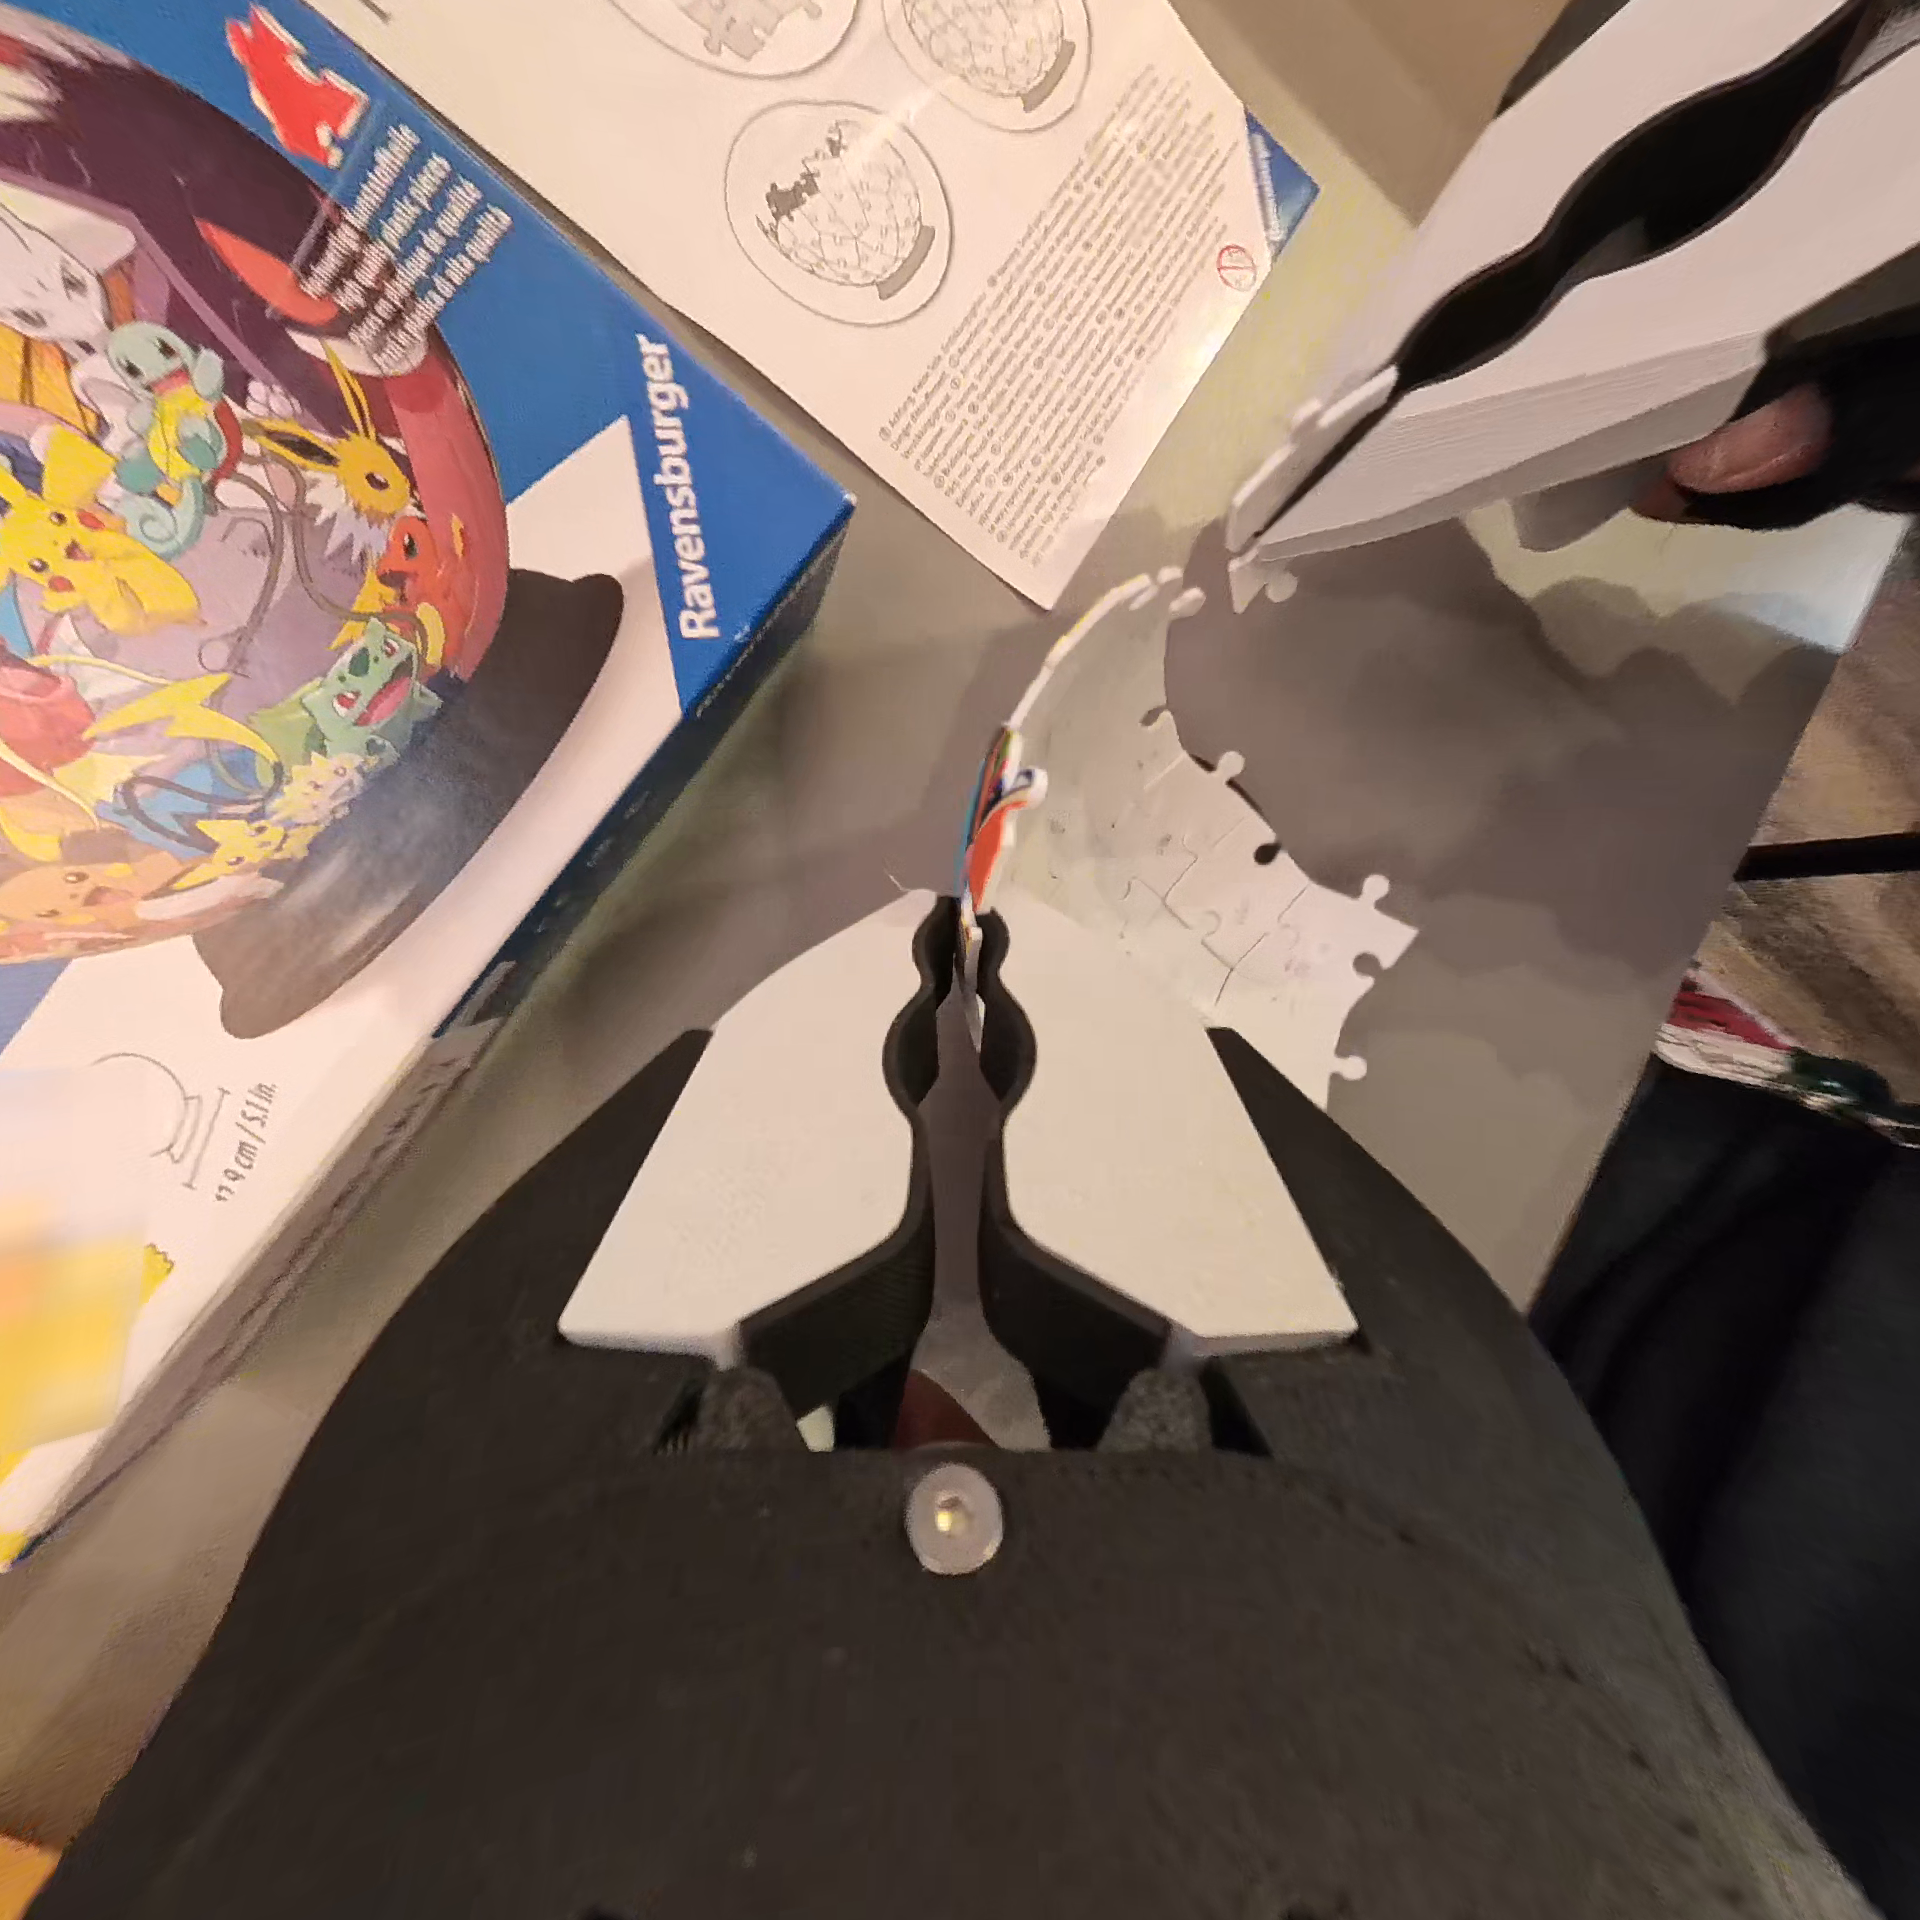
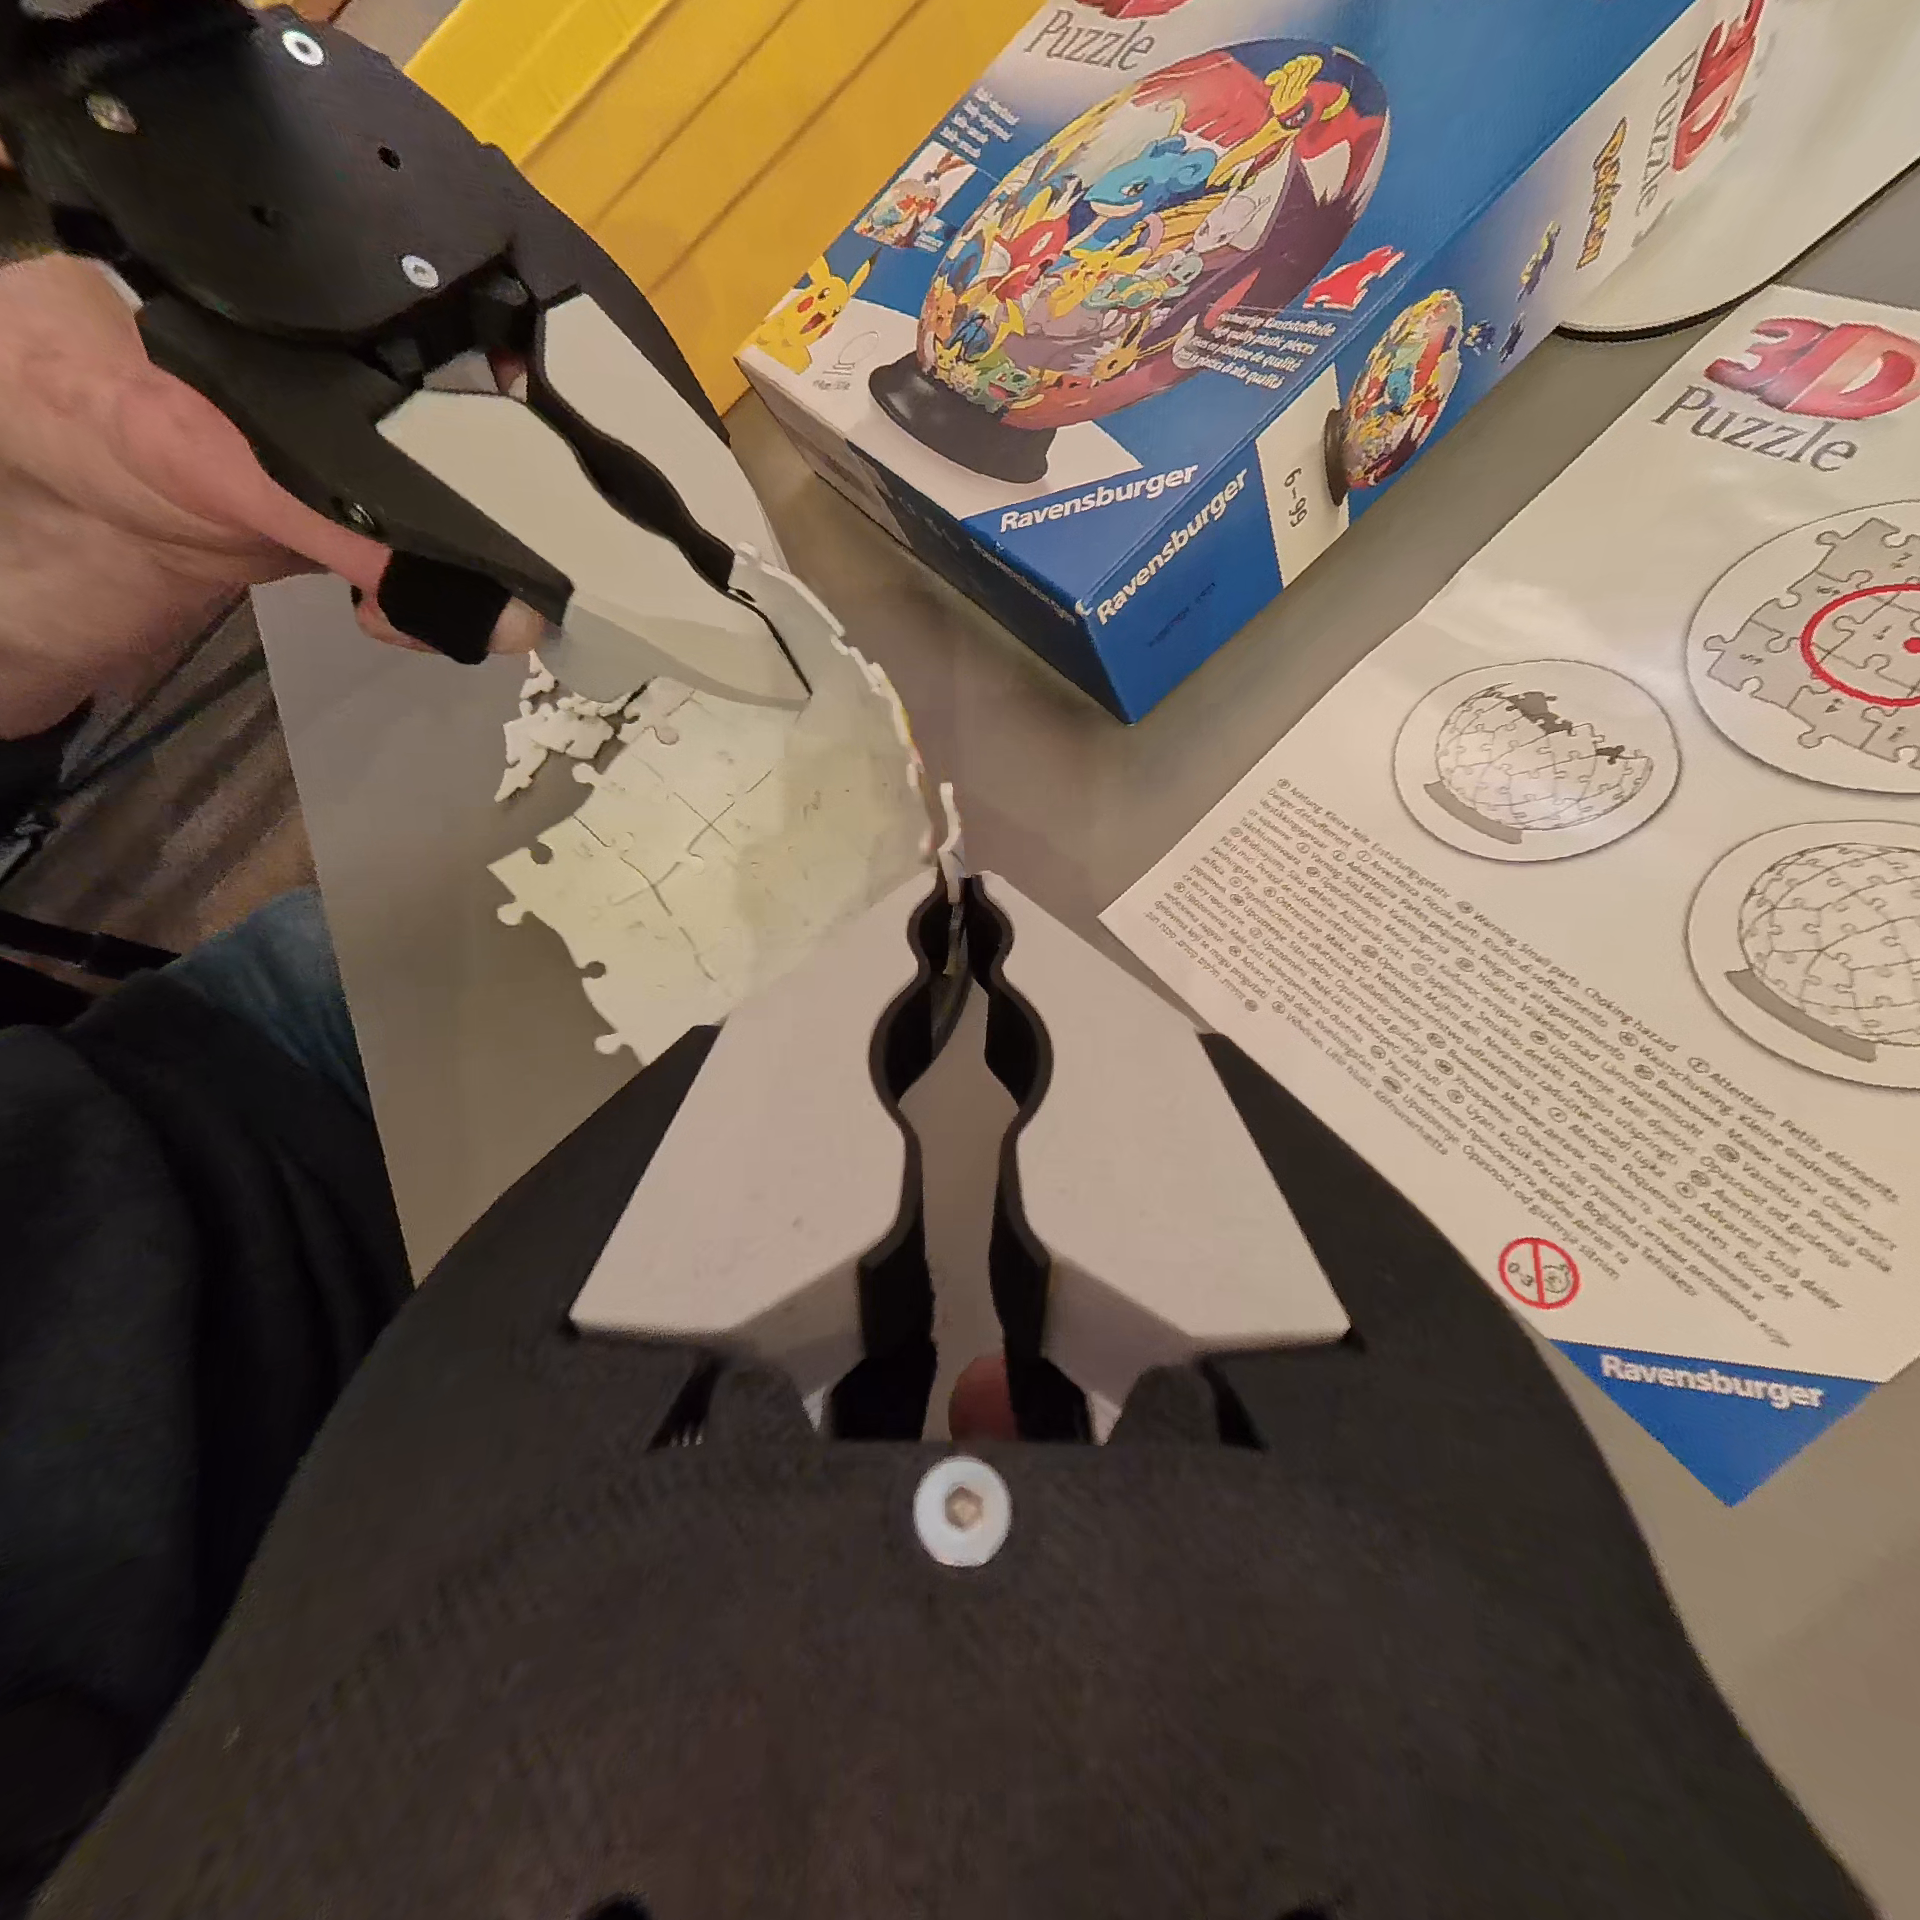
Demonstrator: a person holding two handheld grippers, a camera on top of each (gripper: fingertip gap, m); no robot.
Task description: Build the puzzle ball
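Observation:
A partly built puzzle ball shell (image 1: 1195, 852), white inside and coloured outside, is held above the grey table. My left gripper (image 1: 966, 920) is shut on the shell's coloured edge; it also shows in the right wrist view (image 2: 774, 623) at the upper left, clamped on the shell (image 2: 707, 831). My right gripper (image 2: 961, 894) is shut on a single white puzzle piece (image 2: 945, 821) right at the shell's rim. In the left wrist view the right gripper (image 1: 1262, 520) holds that piece (image 1: 1309, 436) close to the shell's upper edge.
The blue puzzle box (image 2: 1195, 364) lies on the table behind the shell and shows at the left in the left wrist view (image 1: 468, 520). An instruction sheet (image 2: 1558, 935) lies to the right. A yellow box (image 2: 727, 156) stands behind. The table's near edge and a person's legs (image 2: 156, 1247) are at the left. The grippers' ends are close to 8 cm from one another.

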